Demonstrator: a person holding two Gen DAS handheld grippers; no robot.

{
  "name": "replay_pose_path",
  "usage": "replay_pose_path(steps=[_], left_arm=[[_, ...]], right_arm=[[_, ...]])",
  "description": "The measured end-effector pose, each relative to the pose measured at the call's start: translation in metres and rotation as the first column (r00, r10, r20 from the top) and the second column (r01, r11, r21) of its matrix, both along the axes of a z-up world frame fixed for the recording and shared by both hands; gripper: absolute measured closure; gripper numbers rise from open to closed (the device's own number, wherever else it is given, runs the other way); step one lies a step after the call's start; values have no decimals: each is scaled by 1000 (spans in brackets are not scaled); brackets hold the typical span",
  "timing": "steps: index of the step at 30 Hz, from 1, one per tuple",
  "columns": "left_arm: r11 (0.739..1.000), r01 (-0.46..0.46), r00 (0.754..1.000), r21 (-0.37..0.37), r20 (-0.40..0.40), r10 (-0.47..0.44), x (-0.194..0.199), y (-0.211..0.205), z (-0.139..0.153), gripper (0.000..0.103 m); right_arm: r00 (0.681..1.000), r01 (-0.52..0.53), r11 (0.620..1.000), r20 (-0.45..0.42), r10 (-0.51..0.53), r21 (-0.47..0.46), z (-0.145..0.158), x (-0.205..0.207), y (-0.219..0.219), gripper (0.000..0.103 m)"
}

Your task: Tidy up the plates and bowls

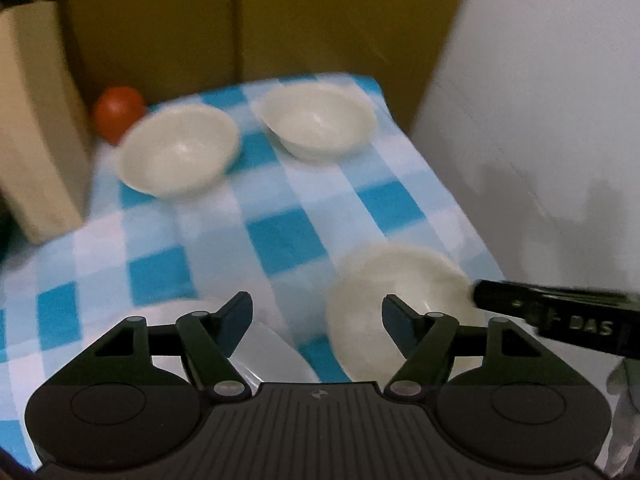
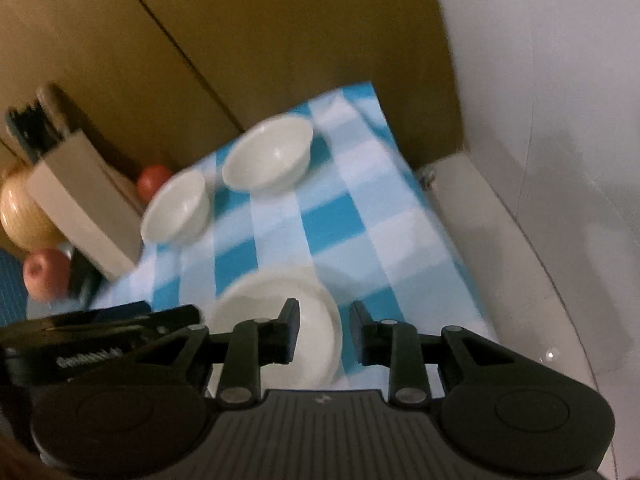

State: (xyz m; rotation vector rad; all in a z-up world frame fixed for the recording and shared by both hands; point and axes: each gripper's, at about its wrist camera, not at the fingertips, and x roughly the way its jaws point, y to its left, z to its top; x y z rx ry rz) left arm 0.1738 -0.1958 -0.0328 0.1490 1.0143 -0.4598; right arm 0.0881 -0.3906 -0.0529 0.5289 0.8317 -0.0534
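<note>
A white bowl [image 1: 400, 300] sits on the blue-and-white checked cloth [image 1: 280, 240] near its front right corner. My left gripper [image 1: 318, 320] hangs open just left of that bowl, with only cloth between its fingers. My right gripper [image 2: 326, 332] is open, and the same bowl's [image 2: 276, 320] right rim lies in the gap without being pressed. Two more white bowls [image 1: 180, 148] [image 1: 320, 120] stand apart at the back of the cloth. A white plate [image 1: 276, 352] lies under my left finger [image 1: 240, 316], partly hidden by it.
A pale knife block [image 2: 84, 208] stands at the cloth's left edge, with a red tomato [image 1: 118, 110] behind it. An apple [image 2: 42, 274] and a yellowish round object [image 2: 24, 216] lie further left. A white wall [image 2: 540, 120] closes the right side, brown panels the back.
</note>
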Motion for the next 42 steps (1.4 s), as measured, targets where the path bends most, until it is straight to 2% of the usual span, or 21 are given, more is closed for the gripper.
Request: replay_pose_path(steps=[5,10,13,19,24,29,33,42], left_arm=[[993,-100,995,-64,21,101,23,24,20,25],[978,-200,976,-55,74,204,44,40,30,25],[966,-248,965,-72,65,253,58,51,31,25],[955,-292,953,-54,70,296,73,60,25,25],[946,-316,945,-71,59,320,83,65,19,25],[938,-344,937,-42,57,346,96,67,7,25],[933,-353,935,-67,24,355,104,72,2,25],[928,-367,930,-72,10,368,115,72,-2,25]], right_arm=[[999,24,999,34,-23,-29,7,24,6,76],[997,15,1000,76,-14,-18,14,49,24,76],[995,-6,1000,96,6,-4,18,63,38,76],[996,-27,1000,88,27,-3,13,92,61,76],[995,-42,999,93,42,5,5,113,74,76],[994,-62,998,93,61,6,1,133,91,76],[993,-71,997,99,69,15,-3,142,98,76],[992,-86,996,89,84,21,-16,155,107,76]])
